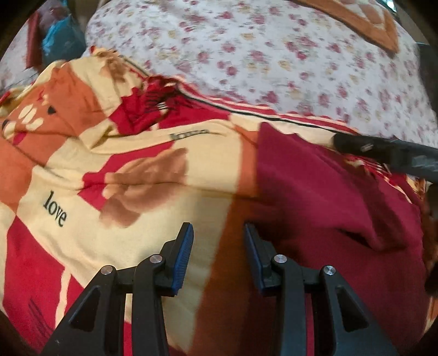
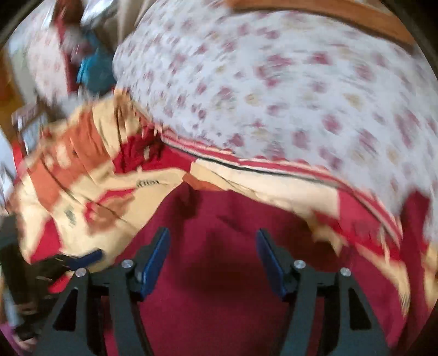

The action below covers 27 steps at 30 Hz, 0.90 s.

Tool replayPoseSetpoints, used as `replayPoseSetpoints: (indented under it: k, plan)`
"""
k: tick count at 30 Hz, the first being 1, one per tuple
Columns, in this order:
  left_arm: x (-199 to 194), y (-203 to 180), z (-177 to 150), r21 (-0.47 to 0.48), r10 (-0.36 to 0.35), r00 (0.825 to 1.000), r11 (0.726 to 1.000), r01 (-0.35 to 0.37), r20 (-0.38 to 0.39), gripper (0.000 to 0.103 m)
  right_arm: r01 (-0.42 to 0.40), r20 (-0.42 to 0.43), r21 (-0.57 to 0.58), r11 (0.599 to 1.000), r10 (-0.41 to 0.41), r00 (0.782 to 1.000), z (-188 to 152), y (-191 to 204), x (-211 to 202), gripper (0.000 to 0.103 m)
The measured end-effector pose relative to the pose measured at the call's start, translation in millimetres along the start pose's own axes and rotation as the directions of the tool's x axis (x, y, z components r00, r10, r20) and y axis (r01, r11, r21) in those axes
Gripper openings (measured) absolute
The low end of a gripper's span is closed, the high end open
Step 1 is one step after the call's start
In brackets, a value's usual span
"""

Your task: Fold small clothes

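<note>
A dark red garment [image 1: 328,208] lies spread on a red, cream and orange blanket [image 1: 90,169] printed with "love". In the left wrist view my left gripper [image 1: 219,232] hovers over the garment's left edge. Its blue pads stand apart, with only blanket and cloth below them. A black finger [image 1: 383,156] of my right gripper reaches in past the garment's far right corner. The blurred right wrist view shows my right gripper [image 2: 212,235] open over the middle of the red garment [image 2: 219,287], nothing between its pads. The left gripper's blue pad [image 2: 87,258] shows at the lower left.
A white sheet with small red flowers [image 1: 273,54] covers the bed beyond the blanket. An orange-brown patterned cover [image 1: 364,24] lies at the far right. Teal and dark red items [image 1: 57,35] sit at the far left, off the bed's edge.
</note>
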State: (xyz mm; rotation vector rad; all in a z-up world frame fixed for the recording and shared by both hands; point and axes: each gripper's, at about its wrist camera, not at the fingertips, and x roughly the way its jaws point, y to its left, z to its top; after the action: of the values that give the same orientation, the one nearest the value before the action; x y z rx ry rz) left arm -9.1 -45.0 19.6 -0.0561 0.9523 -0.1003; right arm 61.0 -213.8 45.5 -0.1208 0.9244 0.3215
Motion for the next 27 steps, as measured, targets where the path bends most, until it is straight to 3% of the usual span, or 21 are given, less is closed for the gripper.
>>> replayPoseSetpoints:
  k: [4,6,8,11,13,16,17,18,21,24,27]
  plan:
    - [9.8,17.2,-1.8,-0.055,-0.047,0.999,0.997,0.047,0.01,0.017,-0.046,-0.128,-0.04,0.998,0.041,0.991,0.5,1.3,54.3,0.064]
    - [11.9,18.9,0.0,-0.061,-0.058,0.998,0.996,0.059,0.011,0.017,-0.092,-0.133,-0.016,0.996,0.089,0.987,-2.5,-1.5,56.8,0.031]
    - [12.8,19.0,0.4,-0.062,-0.064,0.998,0.996,0.064,0.012,0.017,-0.055,-0.091,-0.043,0.998,0.051,0.995,-4.3,-0.5,42.1,0.008]
    - [13.4,16.2,0.8,-0.051,-0.054,0.999,0.997,0.054,0.011,0.017,0.014,0.001,0.016,1.0,-0.014,1.0,-3.0,-16.0,23.8,0.008]
    - [13.0,14.6,0.4,-0.045,-0.047,0.999,0.998,0.048,0.012,0.017,0.074,-0.013,0.047,0.996,-0.074,0.997,-3.5,-24.6,31.5,0.008]
    - [11.3,19.2,0.7,-0.064,-0.067,0.998,0.996,0.068,0.018,0.017,0.024,-0.065,0.104,0.994,-0.017,0.998,-10.7,-27.8,40.8,0.016]
    - [10.8,20.4,0.8,-0.069,-0.072,0.997,0.995,0.073,0.019,0.017,0.023,-0.066,0.115,0.993,-0.015,0.998,-11.6,-27.6,36.5,0.025]
    - [10.0,21.3,1.1,-0.072,-0.076,0.997,0.994,0.077,0.02,0.017,0.017,-0.041,0.126,0.992,-0.012,0.999,-13.5,-26.5,26.0,0.039]
    - [5.6,19.5,0.8,-0.058,-0.074,0.997,0.995,0.076,0.033,0.017,-0.045,0.066,0.146,0.988,0.035,0.997,-21.4,-19.5,-14.6,0.057]
    - [2.2,15.8,0.9,-0.027,-0.061,0.997,0.998,0.062,0.047,0.017,-0.112,0.074,0.092,0.989,0.105,0.992,-27.6,-1.8,-24.0,0.058]
    - [0.3,23.4,3.0,-0.051,-0.045,0.997,0.998,0.048,0.059,0.017,-0.135,-0.047,0.044,0.99,0.137,0.989,-48.1,19.3,-0.5,0.053]
